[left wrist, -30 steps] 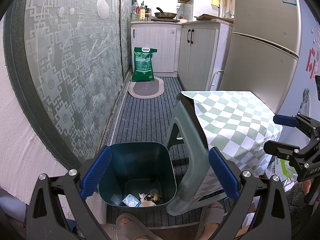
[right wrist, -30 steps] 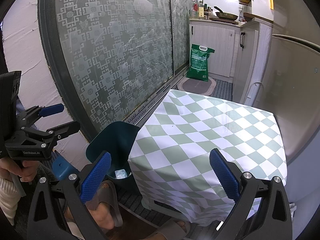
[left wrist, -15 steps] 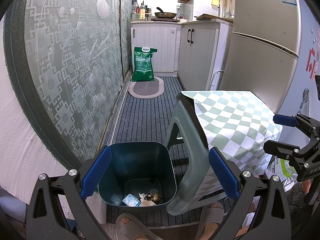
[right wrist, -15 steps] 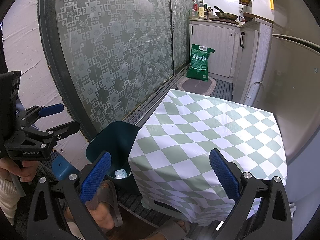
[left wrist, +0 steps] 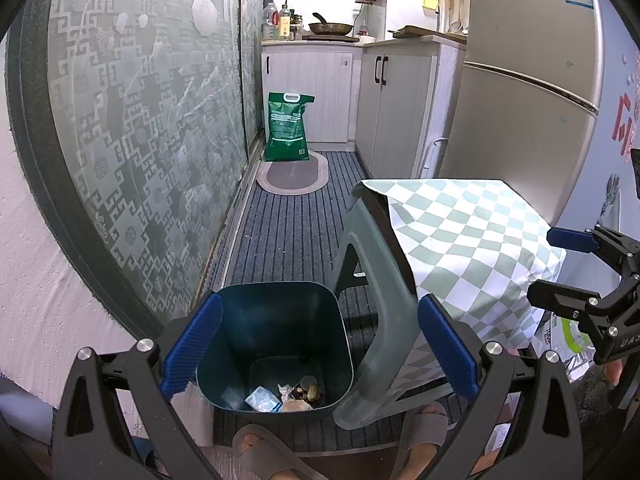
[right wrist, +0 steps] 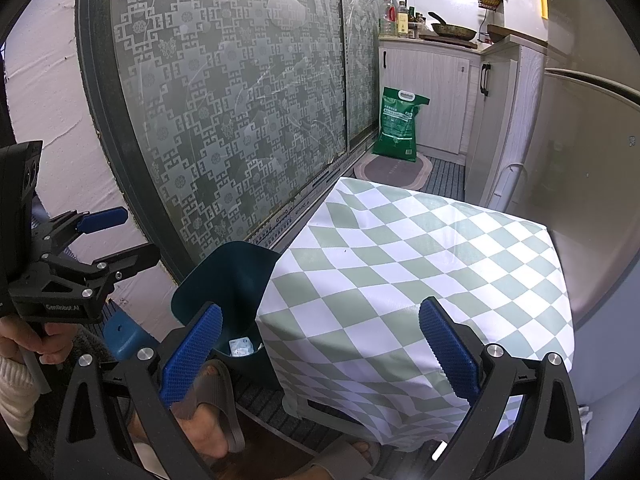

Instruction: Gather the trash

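— Which step were you on?

— I judged it the end. My left gripper [left wrist: 318,342] hung above the dark teal bin [left wrist: 275,344], fingers spread wide, holding nothing. The trash [left wrist: 286,394] lay on the bin's floor, toward its near wall.

— And the right?

— My right gripper [right wrist: 320,350] was equally wide and empty over the stool's checked cloth [right wrist: 420,268], which looked bare. Next, I'd have looked for leftovers.

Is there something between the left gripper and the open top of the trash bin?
Nothing visible blocks it. The left gripper is open and empty above the trash bin, whose top is uncovered, with trash lying at the bottom. The stool under the checked cloth stands beside the bin on the right, not over it.
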Motion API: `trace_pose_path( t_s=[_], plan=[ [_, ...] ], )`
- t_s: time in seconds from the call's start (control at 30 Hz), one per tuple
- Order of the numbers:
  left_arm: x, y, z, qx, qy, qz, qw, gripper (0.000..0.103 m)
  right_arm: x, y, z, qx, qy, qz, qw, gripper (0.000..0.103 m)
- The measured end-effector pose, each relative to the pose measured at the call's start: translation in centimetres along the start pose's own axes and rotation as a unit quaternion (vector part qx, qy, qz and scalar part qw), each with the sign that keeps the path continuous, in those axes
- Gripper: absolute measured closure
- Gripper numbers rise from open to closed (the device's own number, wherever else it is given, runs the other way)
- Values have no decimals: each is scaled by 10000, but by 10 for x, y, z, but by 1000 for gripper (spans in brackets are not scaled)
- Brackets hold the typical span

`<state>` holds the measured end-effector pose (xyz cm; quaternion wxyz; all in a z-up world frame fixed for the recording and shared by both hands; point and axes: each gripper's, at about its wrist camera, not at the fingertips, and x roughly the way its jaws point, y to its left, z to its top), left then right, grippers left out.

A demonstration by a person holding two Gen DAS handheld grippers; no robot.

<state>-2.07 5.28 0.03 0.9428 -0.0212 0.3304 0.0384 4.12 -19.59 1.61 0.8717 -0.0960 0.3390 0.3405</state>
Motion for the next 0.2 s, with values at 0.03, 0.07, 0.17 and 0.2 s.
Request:
trace_pose_path(
  t_s=[0.03,0.07,0.17,0.2],
  plan=[
    [0,-1,0,2,7,-4,10000,3,0,0,0,3,-1,0,10000,3],
    [0,0,0,1,9,-1,10000,3,0,0,0,3,-2,1,10000,3],
    [0,0,0,0,3,-8,10000,3,0,0,0,9,-2,-2,10000,3],
    [0,0,0,-1,6,-4,10000,3,0,0,0,0,0,1,10000,3]
  ],
)
